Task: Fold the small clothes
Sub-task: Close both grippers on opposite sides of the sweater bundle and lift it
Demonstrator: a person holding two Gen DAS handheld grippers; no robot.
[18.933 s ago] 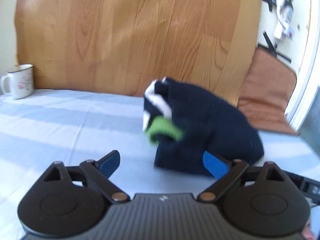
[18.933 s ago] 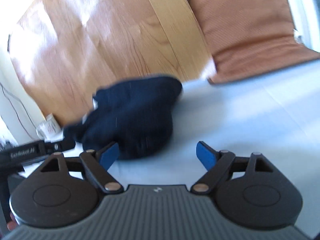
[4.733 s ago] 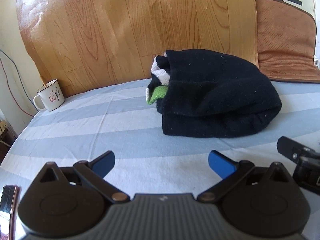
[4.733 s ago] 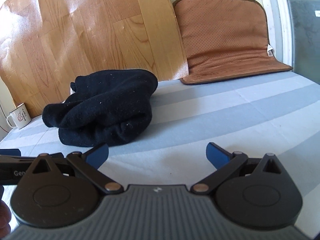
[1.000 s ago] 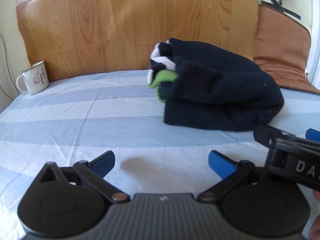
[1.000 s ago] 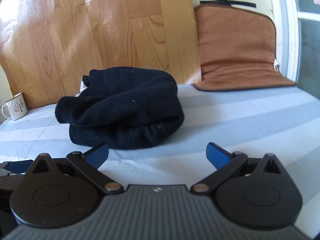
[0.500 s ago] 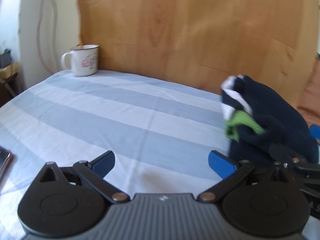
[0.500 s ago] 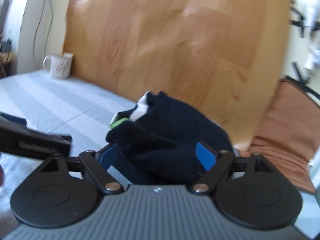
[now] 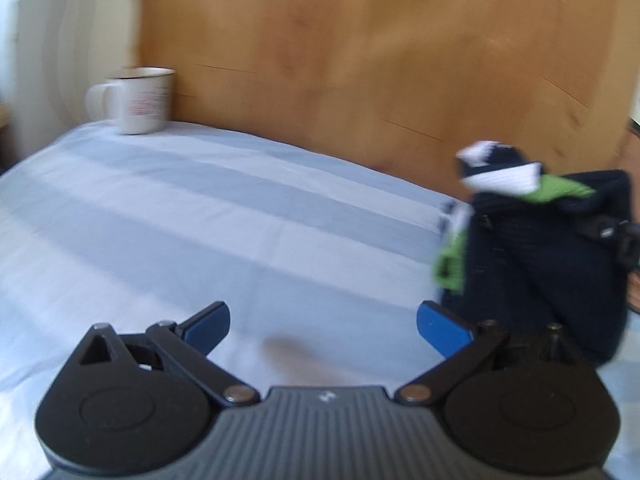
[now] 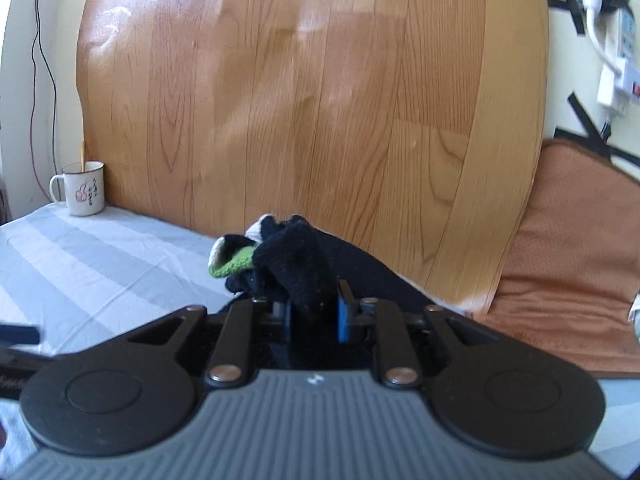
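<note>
- Far left, at the foot of the wooden headboard (image 10: 320, 120): an enamel mug (image 10: 83, 193), standing well apart from everything else on the striped bedsheet (image 9: 180, 220).
- Left tongs (image 9: 322, 330): spread wide, blue pads (image 9: 442, 332) over bare sheet, gripping nothing.
- Dark knitted garment (image 9: 536, 264): bunched at the right edge of the left wrist view, just beside the right-hand pad and apart from it; white-striped and green trim (image 9: 452, 264) turned toward the open sheet.
- Right tongs (image 10: 314, 318): just closed down narrow, now pinching a thick fold of the dark knit (image 10: 304, 276); rest of the bundle spilling ahead toward the headboard, green edge (image 10: 234, 266) poking out to the left.
- Brown padded cushion (image 10: 568, 272): propped at the far right, clear of the garment.

Likely trouble from here:
- Several layers caught in one pinch, judging by the thickness of the fold: lifting would haul the whole lump up still bunched, not spread flat for folding.
- Grip set on a bulky roll, not a clean hem: knit could creep out of the pads as the weight comes on.
- Left tongs idle and off to the side: without a second hold on the striped end, garment liable to swing, twist or drag across the sheet.
</note>
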